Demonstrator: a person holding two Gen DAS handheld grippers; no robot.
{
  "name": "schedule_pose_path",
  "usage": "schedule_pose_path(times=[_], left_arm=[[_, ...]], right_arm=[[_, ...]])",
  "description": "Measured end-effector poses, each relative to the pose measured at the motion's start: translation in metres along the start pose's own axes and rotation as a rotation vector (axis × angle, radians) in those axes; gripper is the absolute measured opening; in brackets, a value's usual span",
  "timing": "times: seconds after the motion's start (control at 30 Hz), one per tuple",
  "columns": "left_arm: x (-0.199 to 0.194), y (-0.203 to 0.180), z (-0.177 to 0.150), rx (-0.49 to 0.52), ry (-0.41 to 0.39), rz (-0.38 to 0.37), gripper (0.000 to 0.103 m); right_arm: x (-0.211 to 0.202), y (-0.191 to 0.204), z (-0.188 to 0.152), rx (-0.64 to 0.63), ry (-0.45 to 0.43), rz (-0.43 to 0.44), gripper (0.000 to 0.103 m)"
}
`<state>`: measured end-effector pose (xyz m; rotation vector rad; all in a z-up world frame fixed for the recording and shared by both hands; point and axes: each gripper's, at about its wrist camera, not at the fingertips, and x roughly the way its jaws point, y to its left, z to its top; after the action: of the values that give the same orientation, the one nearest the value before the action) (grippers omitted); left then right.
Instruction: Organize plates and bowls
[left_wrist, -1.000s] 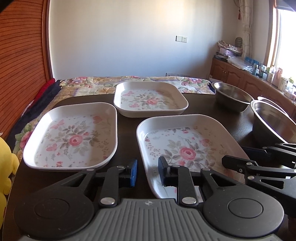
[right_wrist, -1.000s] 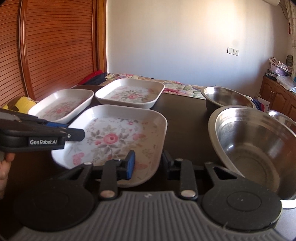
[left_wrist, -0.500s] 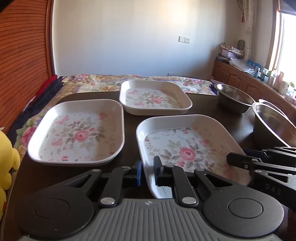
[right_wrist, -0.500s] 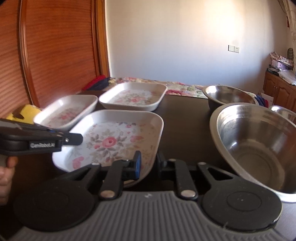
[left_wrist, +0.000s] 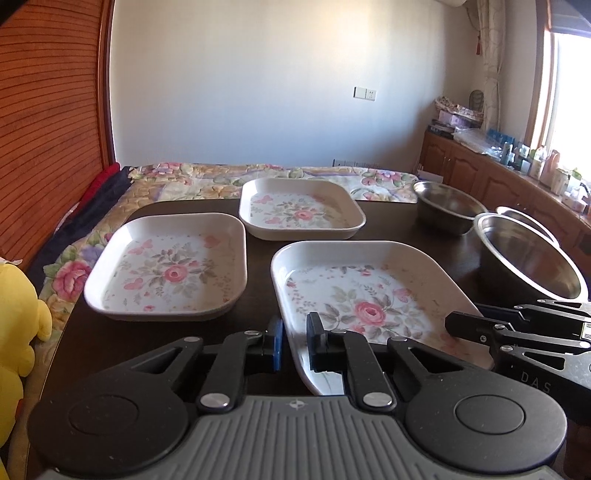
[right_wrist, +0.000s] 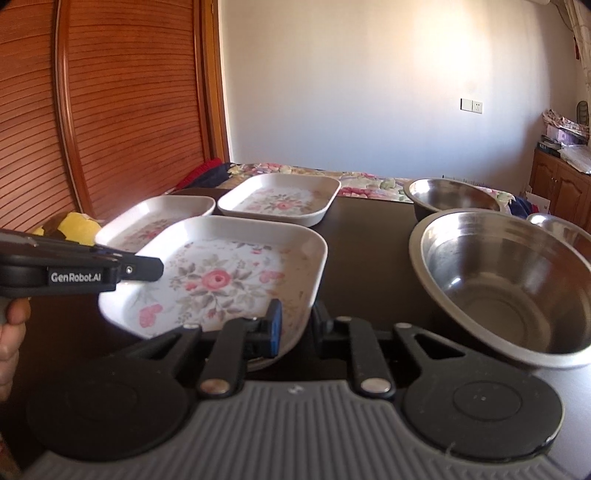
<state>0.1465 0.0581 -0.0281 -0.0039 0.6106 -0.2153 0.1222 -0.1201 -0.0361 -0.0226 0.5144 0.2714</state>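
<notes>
both hand-held grippers, left (left_wrist: 294, 339) and right (right_wrist: 295, 325), clamp the near floral plate (left_wrist: 369, 295) at its rim, lifting to stack.

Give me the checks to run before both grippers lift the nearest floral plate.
1. Left gripper straddles the nearest plate rim: ok.
2. Right gripper straddles the same rim: ok.
3. Both grips firm on the rim: cannot tell.
4. Nearest plate holds nothing loose: ok.
5. Plate stands apart from the large steel bowl: ok.
6. Left plate, a possible stacking spot, is empty: ok.
</notes>
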Motion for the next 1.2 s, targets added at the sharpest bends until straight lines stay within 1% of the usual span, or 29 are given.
schedule_pose_path(times=[0.17, 0.43, 0.7, 0.83, 1.2], left_arm=[[-0.019, -0.008, -0.013, 0.004, -0.013, -0.008, 0.014], [-0.034, -0.012, -0.037, 0.008, 0.007, -0.004, 0.014], [-0.044, -0.014, -0.047, 0.017, 0.01, 0.006, 0.014], [-0.043, -0.015, -0.052, 0.018, 0.013, 0.006, 0.015], [-0.035, -0.016, -0.061, 0.013, 0.028, -0.008, 0.015]], right_arm=[[-0.02, 0.003, -0.01, -0.01, -0.018, 0.002, 0.019], [-0.035, 0.01, -0.029, -0.006, -0.011, 0.013, 0.019], [-0.046, 0.015, -0.036, -0.003, -0.013, 0.025, 0.019], [-0.047, 0.013, -0.04, 0.008, -0.023, 0.027, 0.019], [-0.045, 0.009, -0.047, 0.038, -0.014, 0.029, 0.019]])
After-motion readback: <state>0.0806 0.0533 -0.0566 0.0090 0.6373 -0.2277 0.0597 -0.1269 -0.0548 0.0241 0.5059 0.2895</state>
